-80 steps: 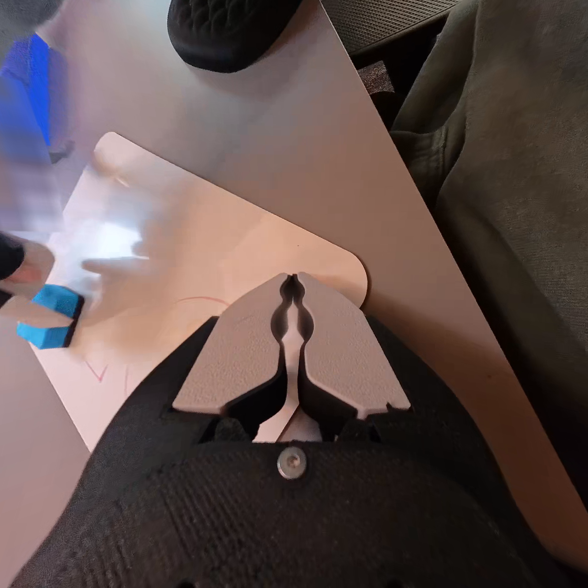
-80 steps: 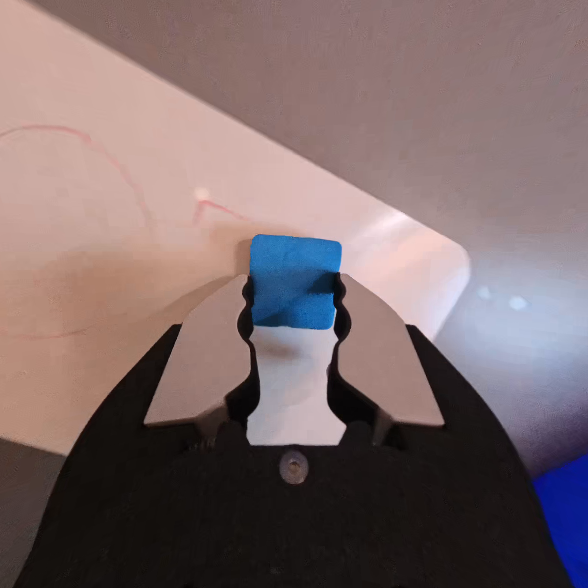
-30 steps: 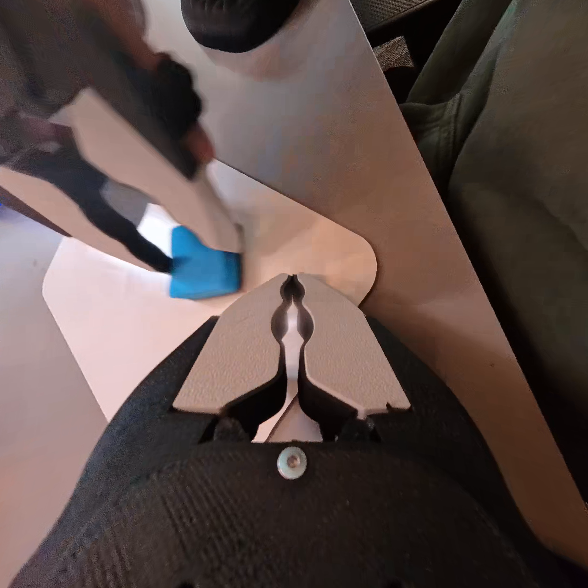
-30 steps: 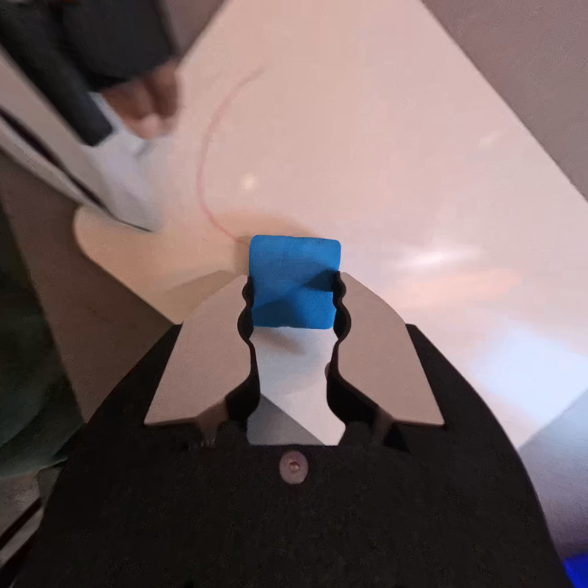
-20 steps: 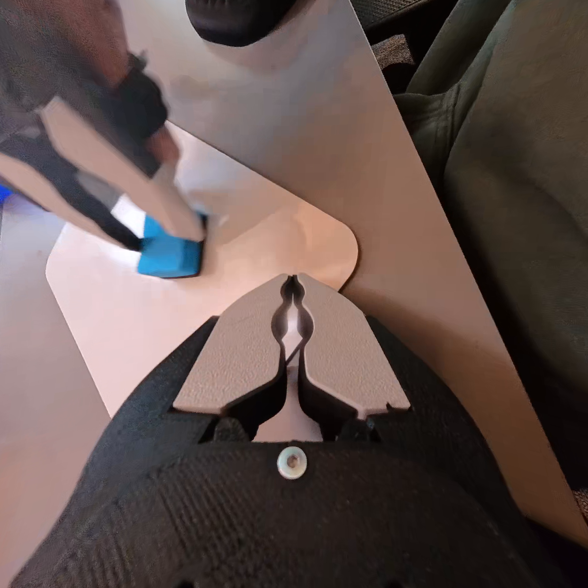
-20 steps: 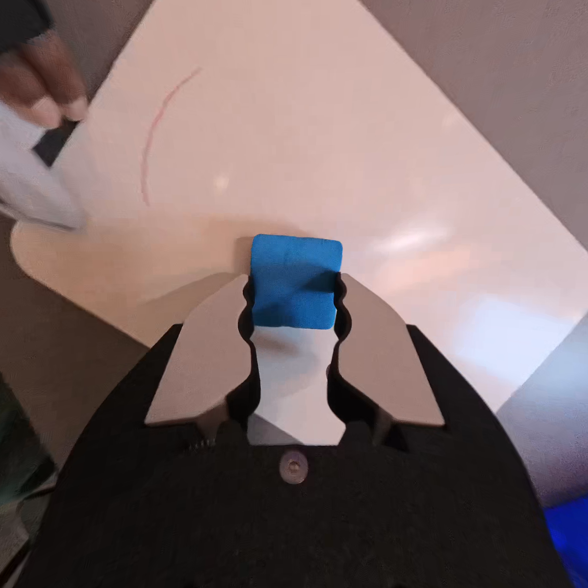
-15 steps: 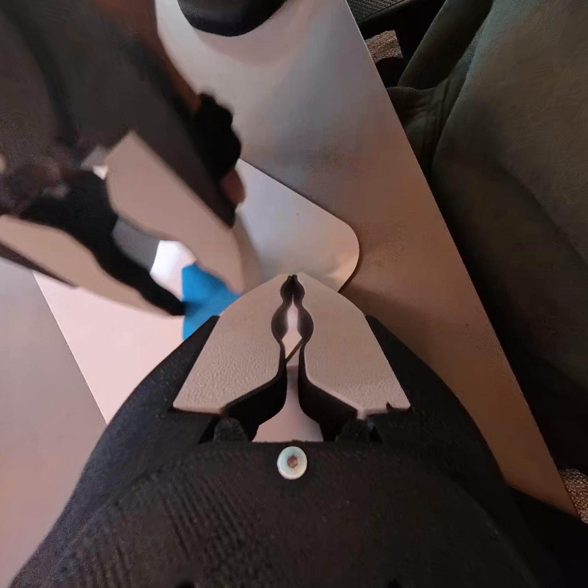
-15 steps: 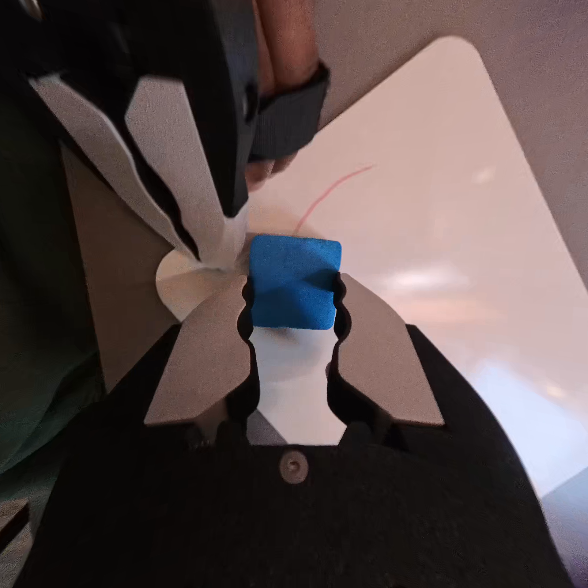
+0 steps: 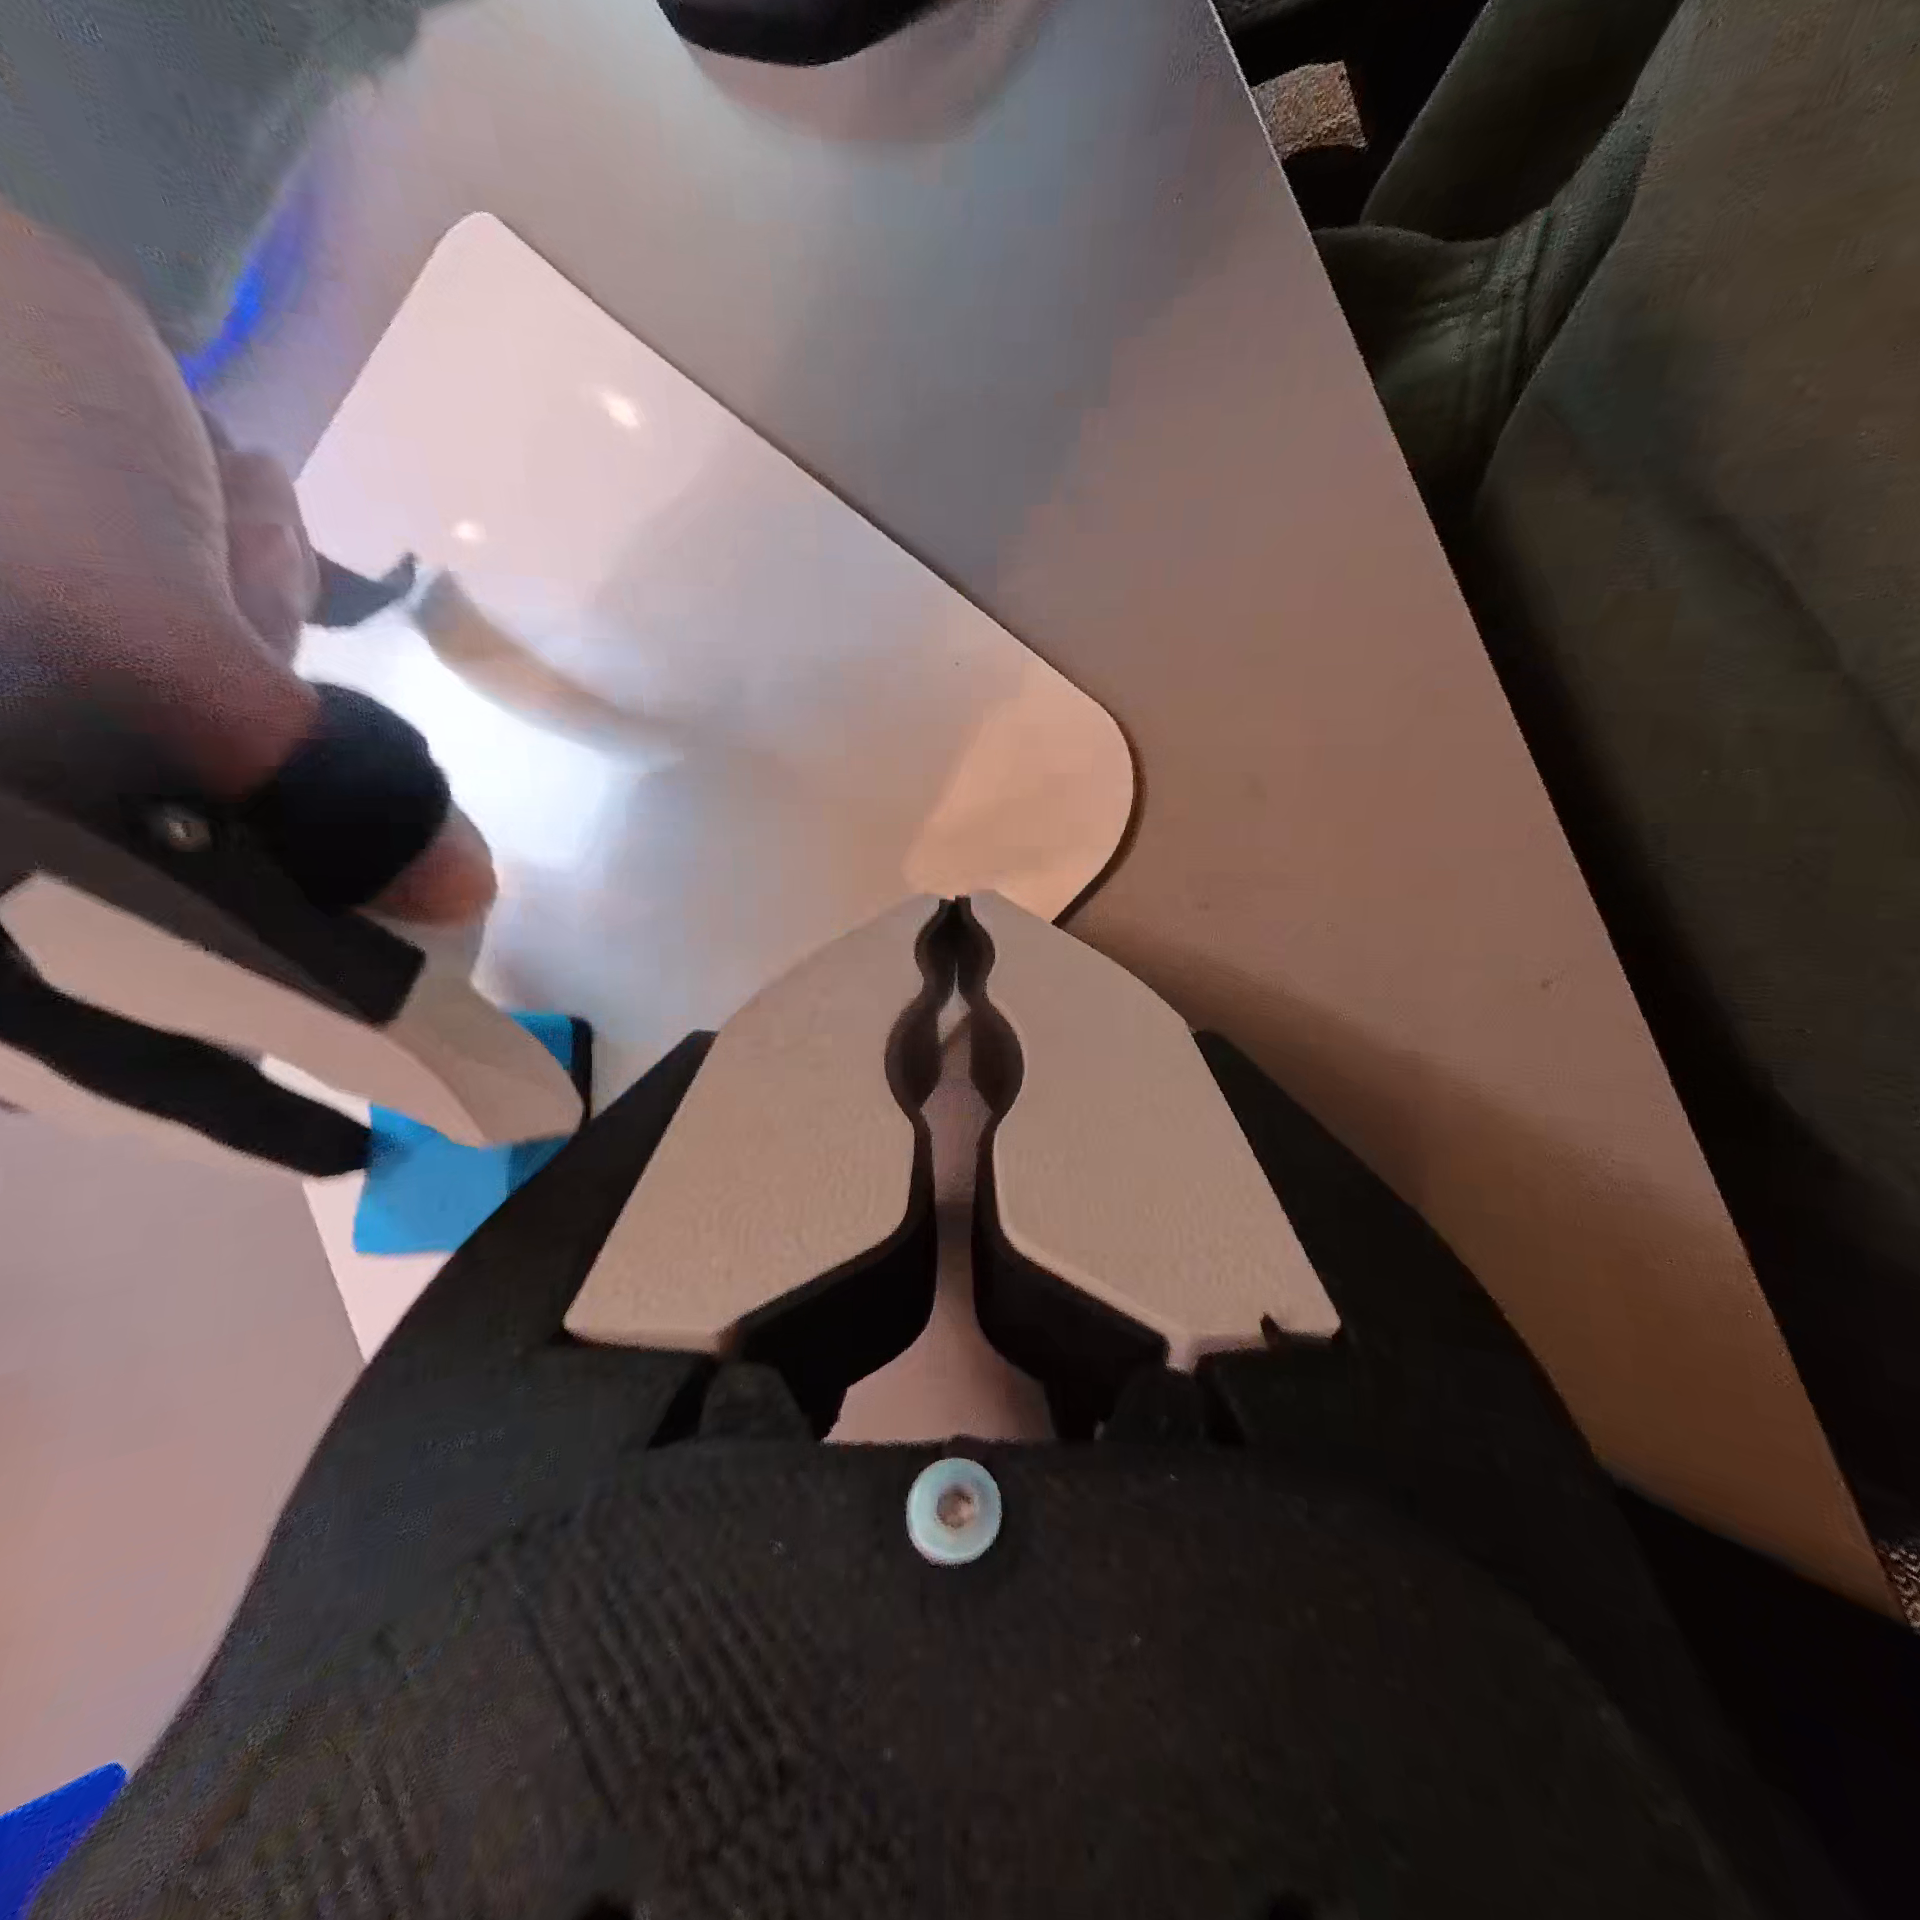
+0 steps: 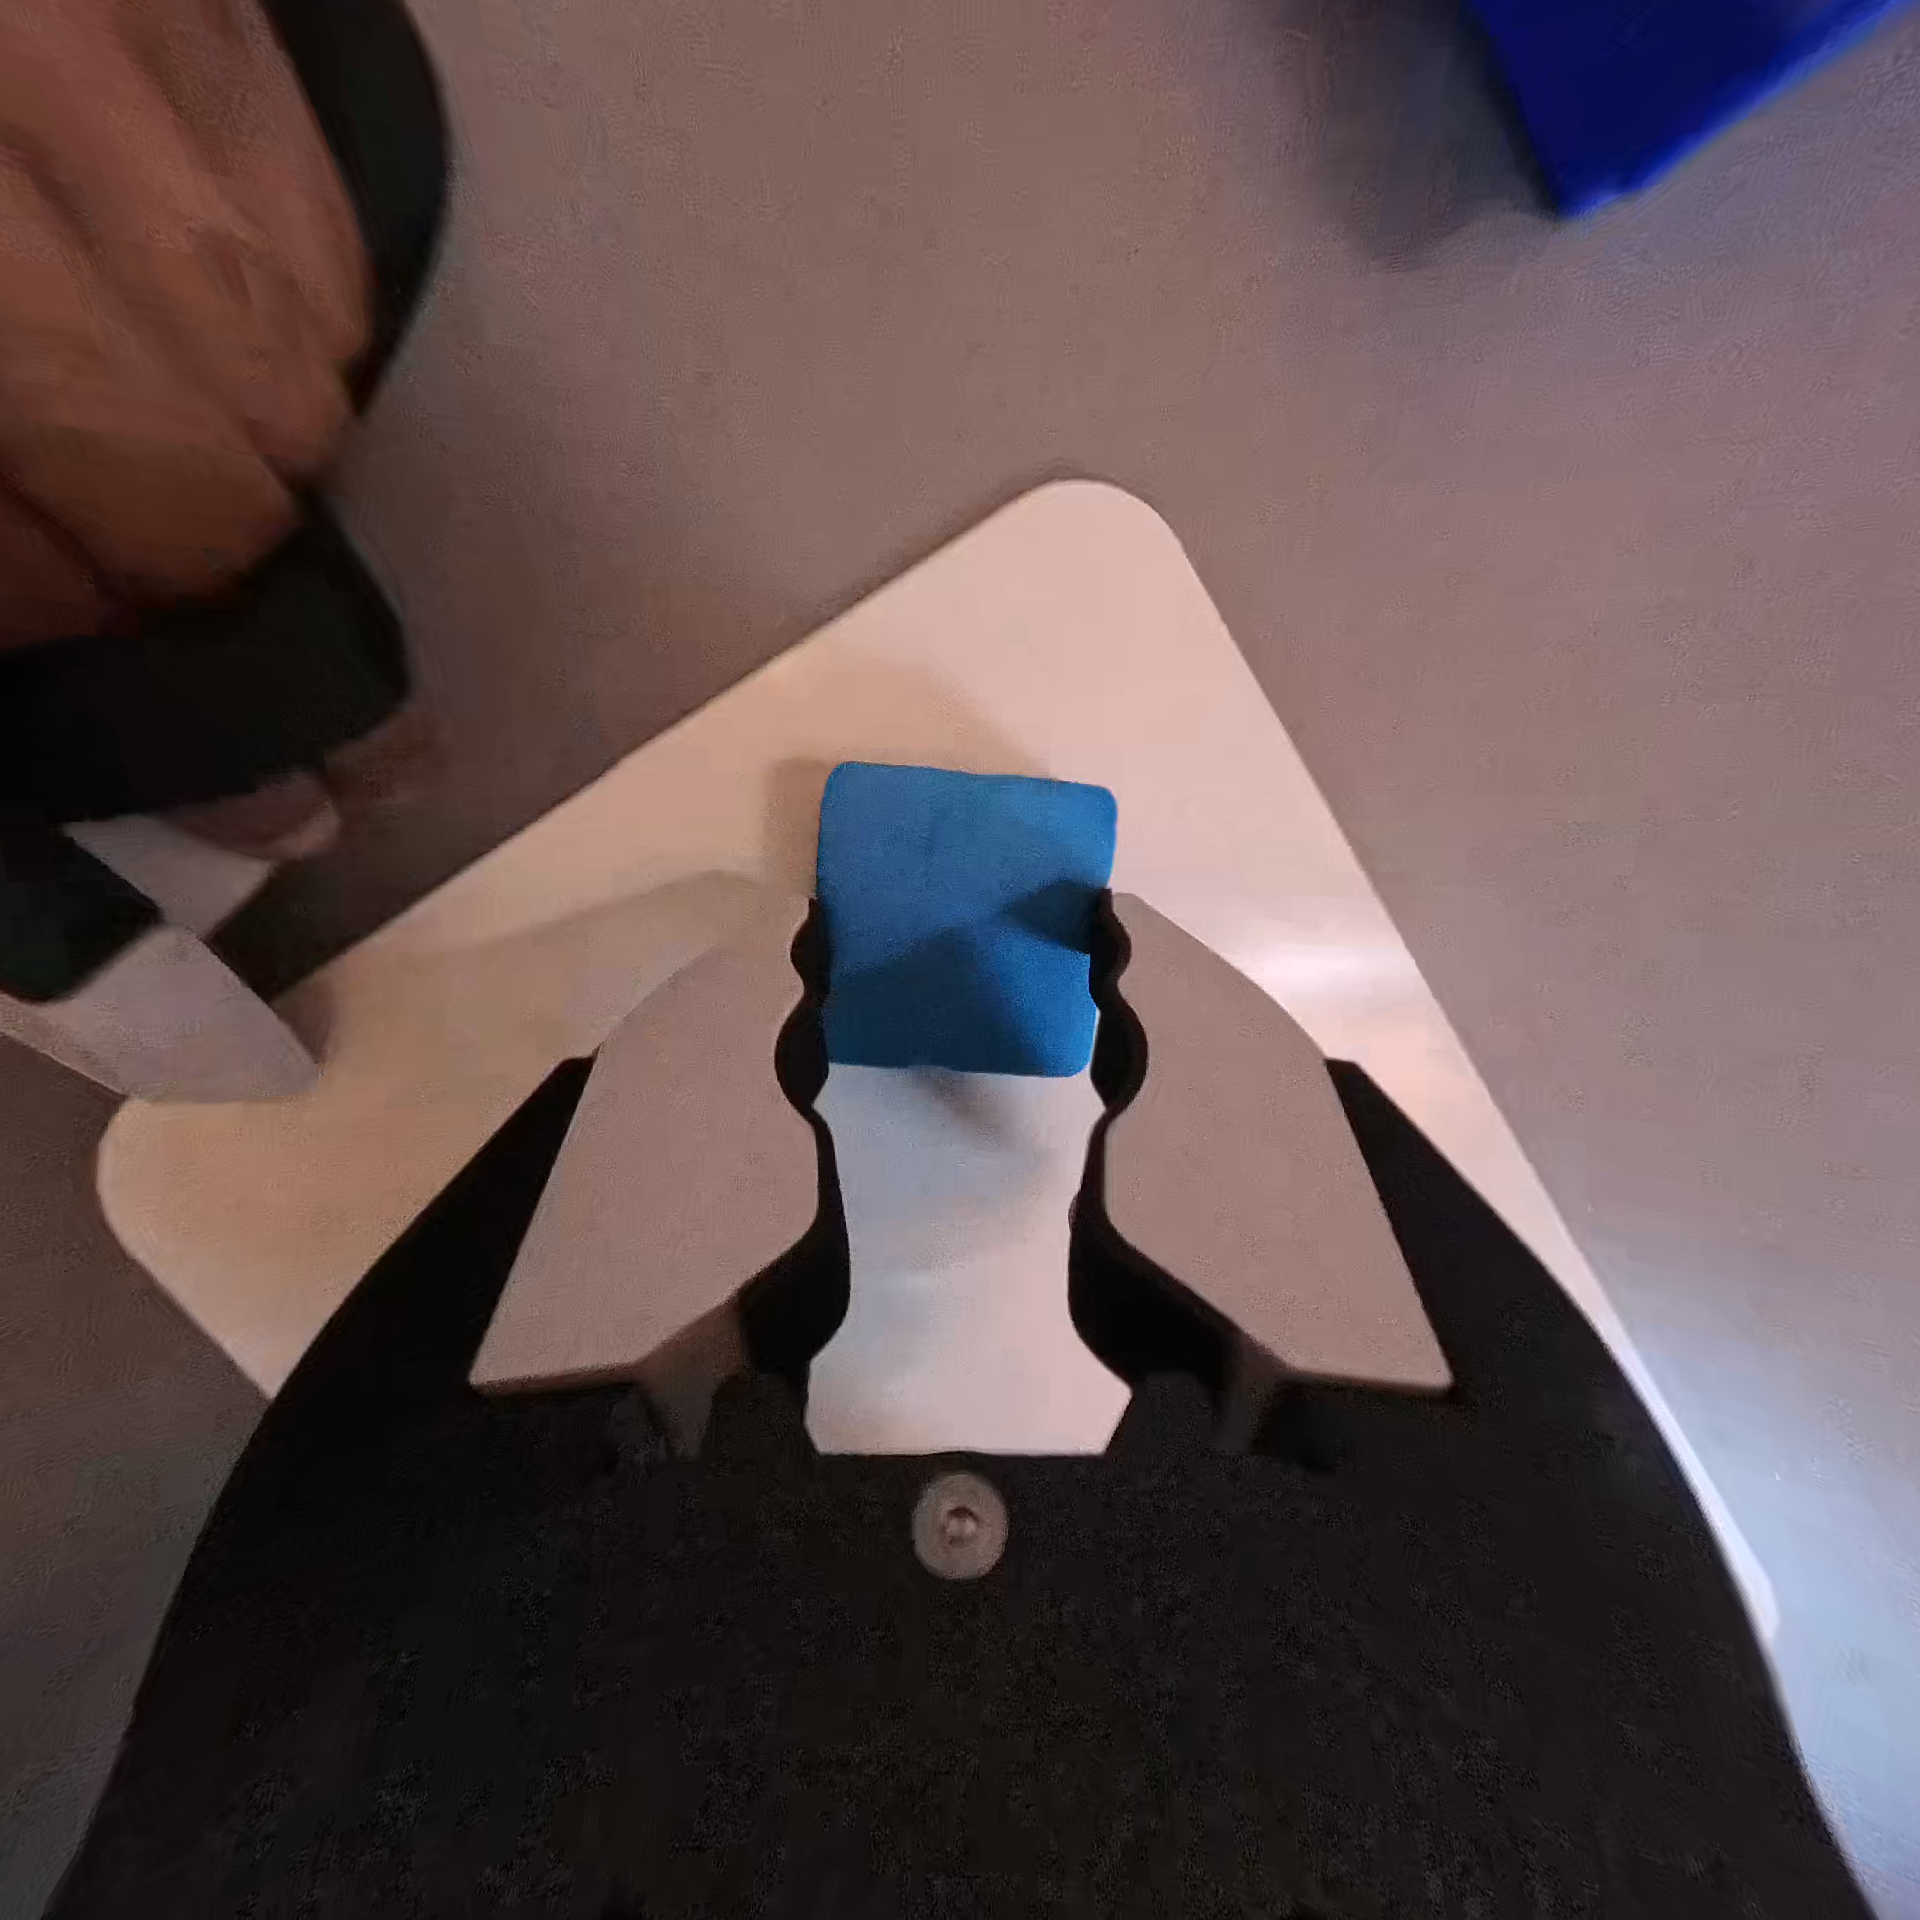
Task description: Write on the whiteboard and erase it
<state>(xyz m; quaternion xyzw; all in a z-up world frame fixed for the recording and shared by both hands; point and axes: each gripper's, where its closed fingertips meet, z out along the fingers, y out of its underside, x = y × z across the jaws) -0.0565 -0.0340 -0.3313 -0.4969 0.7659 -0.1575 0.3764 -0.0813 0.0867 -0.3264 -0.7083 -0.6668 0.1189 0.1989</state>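
Two grippers over a small whiteboard (image 10: 1049,644) w/ rounded corners, lying flat on a grey table (image 10: 1351,468).

Right gripper (image 10: 956,914): jaws clamped on a blue eraser (image 10: 961,914), a squarish foam block pinched at its two sides near the fingertips. Eraser sits down on the board surface, near one rounded corner, its far end sticking out past the tips. In left wrist view same eraser (image 9: 436,1195) shows as a blue patch at the board's near-left part, partly hidden behind the right gripper's pale finger (image 9: 457,1049); a person's hand (image 9: 114,582) wraps that gripper's black body, heavily motion-blurred.

Left gripper (image 9: 956,914): jaws closed tip to tip, nothing between them. Tips rest at the board's near edge, just beside a rounded corner (image 9: 1091,790). In right wrist view its pale fingers (image 10: 177,1018) touch down at the board's left edge, the holding hand (image 10: 156,312) blurred above.

Board surface (image 9: 727,623) looks clean in both views, only glare spots and soft reflections; no marks can be made out.

Also seen: dark blue object (image 10: 1662,83) on the table, far right in right wrist view; black rounded object (image 9: 821,21) at the top of the left view; olive-green clothing (image 9: 1662,623) past the table edge, right side.
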